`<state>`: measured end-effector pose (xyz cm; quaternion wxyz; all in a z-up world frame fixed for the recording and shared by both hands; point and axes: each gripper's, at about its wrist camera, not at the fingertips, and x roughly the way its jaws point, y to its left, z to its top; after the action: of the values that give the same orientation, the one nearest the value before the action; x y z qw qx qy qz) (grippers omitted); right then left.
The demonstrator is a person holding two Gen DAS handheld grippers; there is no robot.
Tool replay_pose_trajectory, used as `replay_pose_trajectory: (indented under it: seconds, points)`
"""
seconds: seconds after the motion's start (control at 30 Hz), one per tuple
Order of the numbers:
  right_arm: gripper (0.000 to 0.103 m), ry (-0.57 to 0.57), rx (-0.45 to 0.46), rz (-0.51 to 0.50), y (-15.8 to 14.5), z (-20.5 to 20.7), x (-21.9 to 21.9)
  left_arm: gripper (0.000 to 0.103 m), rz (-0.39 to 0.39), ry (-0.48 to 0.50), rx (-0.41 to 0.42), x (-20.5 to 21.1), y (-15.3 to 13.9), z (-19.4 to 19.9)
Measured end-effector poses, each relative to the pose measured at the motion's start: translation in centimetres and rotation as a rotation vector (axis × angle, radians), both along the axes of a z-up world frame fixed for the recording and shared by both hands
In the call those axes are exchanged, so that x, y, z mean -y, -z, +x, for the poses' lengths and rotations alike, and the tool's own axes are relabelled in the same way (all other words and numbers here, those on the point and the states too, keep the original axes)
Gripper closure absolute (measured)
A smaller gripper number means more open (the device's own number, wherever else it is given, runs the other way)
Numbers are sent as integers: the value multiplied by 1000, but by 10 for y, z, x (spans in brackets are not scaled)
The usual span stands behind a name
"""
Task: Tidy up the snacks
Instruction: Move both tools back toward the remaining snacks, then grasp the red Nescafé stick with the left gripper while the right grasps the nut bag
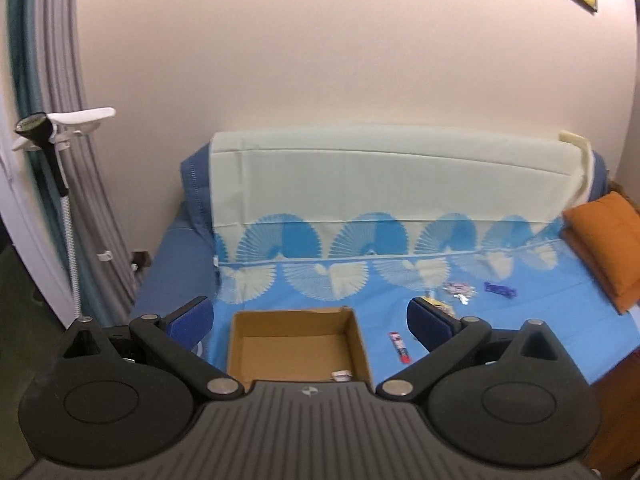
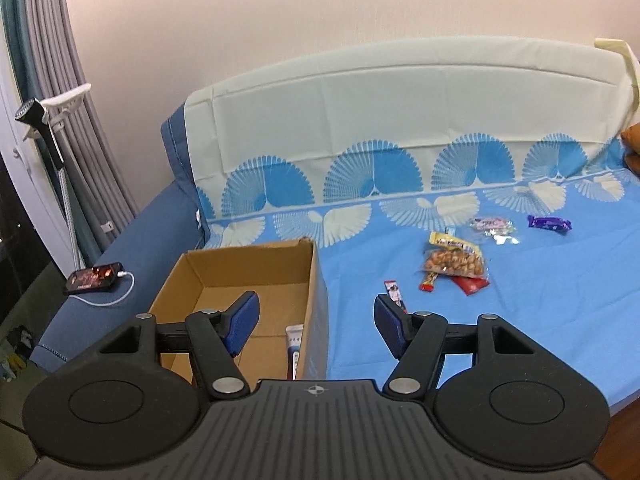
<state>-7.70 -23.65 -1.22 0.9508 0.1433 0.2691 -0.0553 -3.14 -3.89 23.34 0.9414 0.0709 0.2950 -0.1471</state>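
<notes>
An open cardboard box (image 2: 256, 264) stands on the blue patterned sheet; in the left wrist view the box (image 1: 296, 344) holds a small wrapped snack (image 1: 342, 376). In the right wrist view a white tube-like pack (image 2: 294, 350) leans inside the box. Snacks lie to the right of it: a peanut bag (image 2: 454, 264), a yellow bar (image 2: 450, 242), red packets (image 2: 472, 284), a purple bar (image 2: 549, 223), a clear candy pack (image 2: 494, 226) and a small red-and-white stick (image 2: 394, 292). My left gripper (image 1: 310, 320) is open above the box, empty. My right gripper (image 2: 316, 326) is open over the box's right wall, empty.
An orange cushion (image 1: 608, 248) lies at the sheet's right end. A phone (image 2: 94, 278) on a white cable rests on the dark blue sofa arm at left. A garment steamer stand (image 1: 60, 168) and grey curtains stand at far left. A cream-covered backrest (image 1: 392, 180) runs behind.
</notes>
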Motion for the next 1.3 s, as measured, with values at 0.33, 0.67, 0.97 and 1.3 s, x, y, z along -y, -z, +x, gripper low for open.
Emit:
replay_pose_trajectory:
  seconds: [0.33,0.67,0.97,1.3]
  points:
    - [36,41,49,18,-3,-22,20,0,34,31,-2,21,0,-19]
    - [35,96,66,32,3,-36,43,0,52,30,12,39,10,-15]
    - [31,178,69,63,14,-44,81,0,120,71,-83,87,53,41]
    - [16,303,40,52,34,-36,168,0,226,249,-180,199,141,126]
